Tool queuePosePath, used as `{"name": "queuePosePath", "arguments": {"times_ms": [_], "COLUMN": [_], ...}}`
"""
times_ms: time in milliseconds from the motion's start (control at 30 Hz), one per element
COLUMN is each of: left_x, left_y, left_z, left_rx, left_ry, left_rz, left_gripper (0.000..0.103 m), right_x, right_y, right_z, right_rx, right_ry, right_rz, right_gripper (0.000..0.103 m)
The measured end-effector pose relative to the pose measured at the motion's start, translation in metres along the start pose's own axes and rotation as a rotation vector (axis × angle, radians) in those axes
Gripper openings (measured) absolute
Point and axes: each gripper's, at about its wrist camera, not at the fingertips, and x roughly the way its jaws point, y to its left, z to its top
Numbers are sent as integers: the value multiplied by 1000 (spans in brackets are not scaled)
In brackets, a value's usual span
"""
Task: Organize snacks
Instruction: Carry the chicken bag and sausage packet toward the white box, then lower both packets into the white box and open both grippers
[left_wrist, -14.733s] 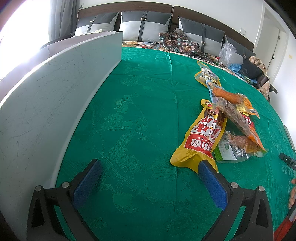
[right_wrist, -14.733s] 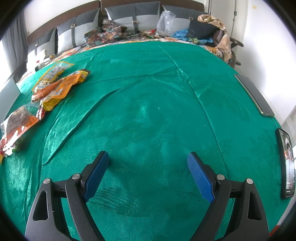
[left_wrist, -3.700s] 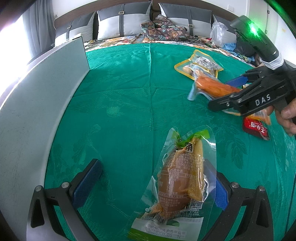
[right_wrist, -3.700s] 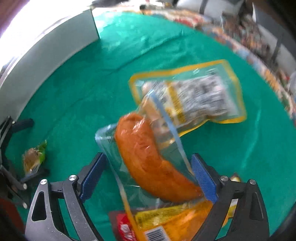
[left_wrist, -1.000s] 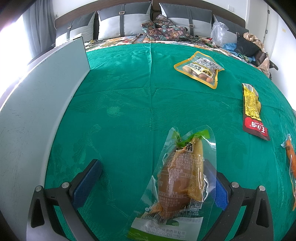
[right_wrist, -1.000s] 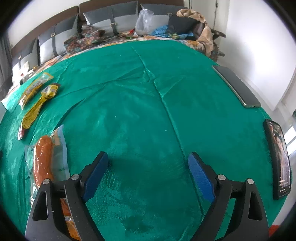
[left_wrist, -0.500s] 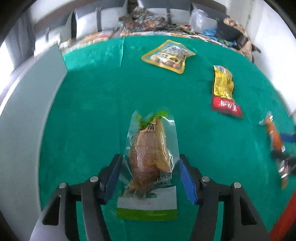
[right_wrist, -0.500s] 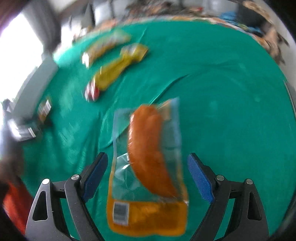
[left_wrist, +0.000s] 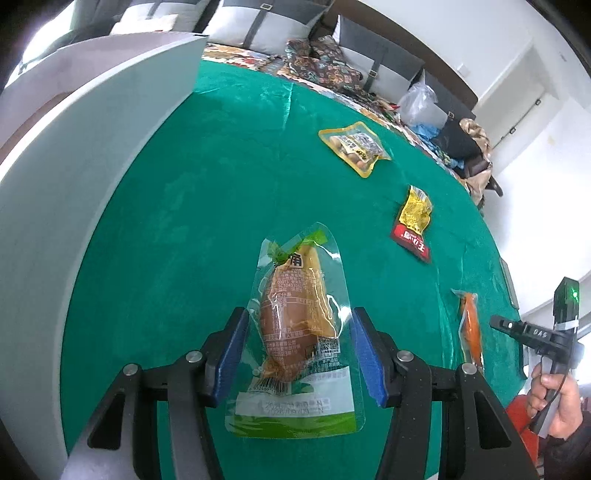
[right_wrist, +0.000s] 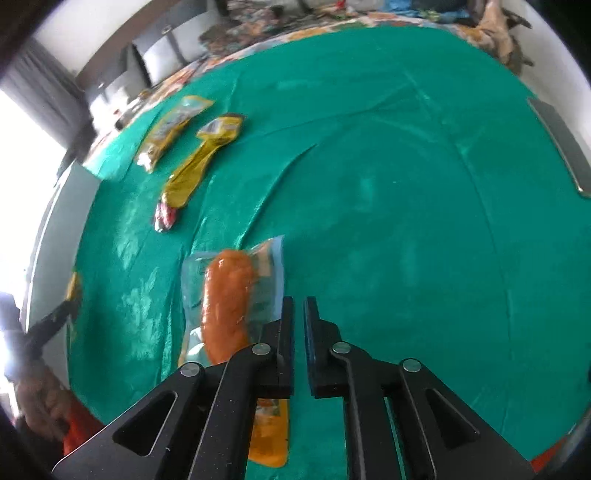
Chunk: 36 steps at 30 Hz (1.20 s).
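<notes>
A clear pack with a brown snack and a green bottom band (left_wrist: 291, 317) sits between the blue pads of my left gripper (left_wrist: 299, 332). Its jaws are closing, and both pads press on the pack's edges above the green cloth (left_wrist: 207, 206). My right gripper (right_wrist: 299, 306) is shut with nothing between its fingers. An orange sausage pack (right_wrist: 225, 299) lies just left of the tips and runs under the left finger. In the left wrist view the same sausage pack (left_wrist: 470, 328) lies beside the right gripper (left_wrist: 496, 323), which a hand holds.
A yellow peanut pack (left_wrist: 354, 147) and a yellow-and-red pack (left_wrist: 413, 221) lie farther back on the cloth. A white board (left_wrist: 74, 166) stands along the left edge. A dark flat device (right_wrist: 557, 144) lies at the right edge. Pillows and bags line the far side.
The left jaws went from wide to closed on the brown pack, and the gripper rose and rolled. The right gripper swung over the sausage pack and snapped shut beside it.
</notes>
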Motion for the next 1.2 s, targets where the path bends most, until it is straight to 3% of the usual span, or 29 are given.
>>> {"name": "queuePosePath", "arguments": {"times_ms": [33,67,100,167,233,267,333,367,400,433,600,733,833,900,1033,1133,1167,1200], "left_x": [-3,-5,-7,-8,-8,-8,-11,-15,-19,-25,-43,-78,-123,-150,-200,-215,-216,-215], "left_y": [0,0,-1,-3,-5,-5,-6,-6,-5,-3,3,8,26,43,104,147,157,170], "left_z": [-3,-5,-7,-13,-18,-20,-24,-25,-27,-29,-25,-10,5,13,24,24,24,23], "left_rx": [-2,-1,-1,-6,-12,-12,-9,-6,-4,-4,-52,-97,-116,-126,-163,-198,-204,-215], "left_ry": [-5,-8,-11,-16,-15,-11,-7,-11,-18,-29,-66,-135,-223,-275,-347,-348,-338,-318], "left_rz": [-2,-3,-6,-24,-38,-37,-37,-41,-44,-49,-89,-156,-141,-94,115,253,300,370], "left_gripper": [55,55,56,56,56,56,56,56,56,56,56,56,56,56,56,59,60,65], "right_x": [-1,-3,-4,2,30,47,69,74,72,69,45,20,5,0,-3,5,10,24], "right_y": [3,8,16,40,68,73,94,101,98,95,44,54,112,177,307,408,435,465], "right_z": [0,0,0,0,5,5,7,7,10,12,13,16,29,33,29,9,3,-7], "right_rx": [6,4,-6,-63,-111,-115,-245,-274,-237,-220,30,96,36,-41,-204,-344,-376,-410], "right_ry": [0,4,3,-19,39,94,64,58,69,70,51,-2,-19,-13,37,67,67,81], "right_rz": [10,20,25,-6,-106,-141,-222,-236,-213,-194,69,248,373,474,643,691,696,708], "right_gripper": [20,52,76,77,77,88,87,76,58,50,48,48,49,49,50,52,57,68]}}
